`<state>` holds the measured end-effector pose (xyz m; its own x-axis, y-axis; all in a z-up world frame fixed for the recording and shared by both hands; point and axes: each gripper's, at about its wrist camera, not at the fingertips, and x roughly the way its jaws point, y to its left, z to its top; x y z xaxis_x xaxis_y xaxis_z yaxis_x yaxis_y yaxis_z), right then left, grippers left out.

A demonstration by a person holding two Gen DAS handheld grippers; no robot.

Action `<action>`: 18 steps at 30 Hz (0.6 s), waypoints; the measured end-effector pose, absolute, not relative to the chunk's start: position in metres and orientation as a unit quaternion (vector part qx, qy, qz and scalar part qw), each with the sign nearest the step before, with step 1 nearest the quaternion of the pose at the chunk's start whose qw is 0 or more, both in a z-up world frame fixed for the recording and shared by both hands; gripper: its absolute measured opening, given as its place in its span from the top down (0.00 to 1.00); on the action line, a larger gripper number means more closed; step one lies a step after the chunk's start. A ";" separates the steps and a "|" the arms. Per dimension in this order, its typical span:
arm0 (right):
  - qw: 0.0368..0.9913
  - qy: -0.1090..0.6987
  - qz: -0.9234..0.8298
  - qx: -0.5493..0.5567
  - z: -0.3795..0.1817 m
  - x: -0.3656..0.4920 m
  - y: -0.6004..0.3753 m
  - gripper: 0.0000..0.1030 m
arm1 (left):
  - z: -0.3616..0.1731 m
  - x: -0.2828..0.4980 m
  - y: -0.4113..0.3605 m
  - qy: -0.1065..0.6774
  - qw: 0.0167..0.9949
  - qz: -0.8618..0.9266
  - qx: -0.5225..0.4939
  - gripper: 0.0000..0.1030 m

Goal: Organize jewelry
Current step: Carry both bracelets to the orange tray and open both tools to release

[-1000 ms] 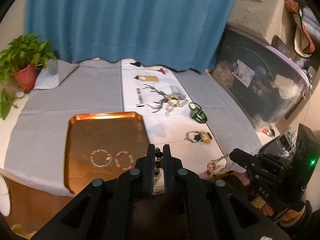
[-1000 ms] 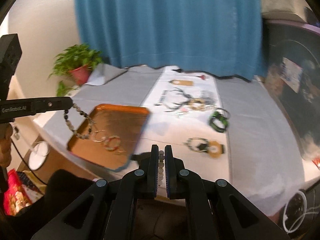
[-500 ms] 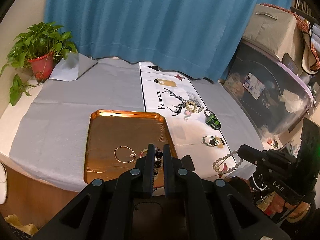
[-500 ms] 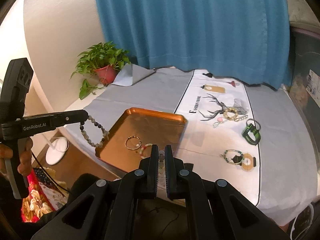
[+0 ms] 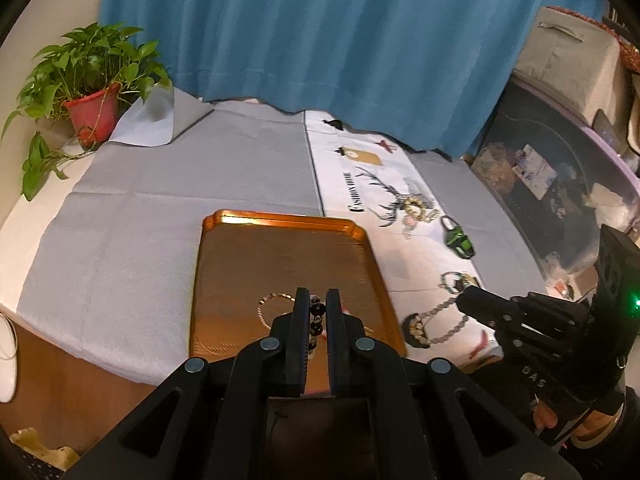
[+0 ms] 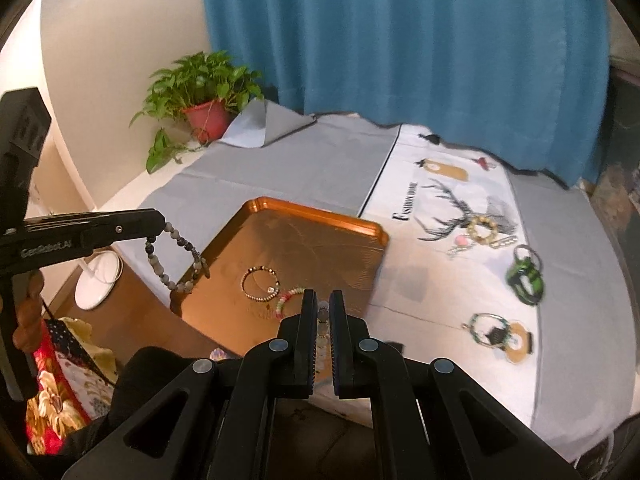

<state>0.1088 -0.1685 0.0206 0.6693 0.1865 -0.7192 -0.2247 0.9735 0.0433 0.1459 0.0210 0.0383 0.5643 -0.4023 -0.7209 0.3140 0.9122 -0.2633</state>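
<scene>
An orange tray (image 5: pixel 280 240) lies on the grey cloth; it also shows in the right wrist view (image 6: pixel 320 240). Two bead bracelets (image 6: pixel 260 284) lie in it. My left gripper (image 5: pixel 318 312) is shut on a dark bead bracelet (image 6: pixel 176 256), which hangs off the tray's left corner in the right wrist view. My right gripper (image 6: pixel 323 312) is shut on a pale bead bracelet (image 5: pixel 444 320), which hangs by the table's front right. More jewelry lies on the white runner (image 6: pixel 432 248): a cream bead bracelet (image 6: pixel 484 228), a green piece (image 6: pixel 524 272) and a beaded ring on a tan card (image 6: pixel 500 332).
A potted plant (image 5: pixel 92 92) stands at the back left corner. A blue curtain (image 5: pixel 320 40) hangs behind the table. A dark clear bin (image 5: pixel 560 192) and boxes stand to the right. The table's front edge is just below both grippers.
Both grippers have pulled back and swung left, each still holding its bracelet. The tray has moved toward the middle of both views.
</scene>
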 end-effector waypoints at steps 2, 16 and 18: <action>0.913 0.391 0.113 -0.028 0.014 0.123 -0.162 0.94 | 0.032 0.159 0.020 0.423 0.884 -0.193 -0.044 0.95; 0.904 0.419 0.064 -0.053 -0.025 0.189 -0.142 0.29 | -0.019 0.219 0.028 0.472 0.878 -0.068 -0.037 0.05; 0.904 0.421 0.062 -0.049 -0.030 0.175 -0.148 0.24 | -0.024 0.201 0.030 0.466 0.881 -0.067 -0.031 0.05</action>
<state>0.1752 -0.1477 -0.0297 0.6378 0.0714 -0.7669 -0.1544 0.9873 -0.0365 0.2012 0.0300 -0.0238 0.5558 -0.1472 -0.8182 0.0896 0.9891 -0.1171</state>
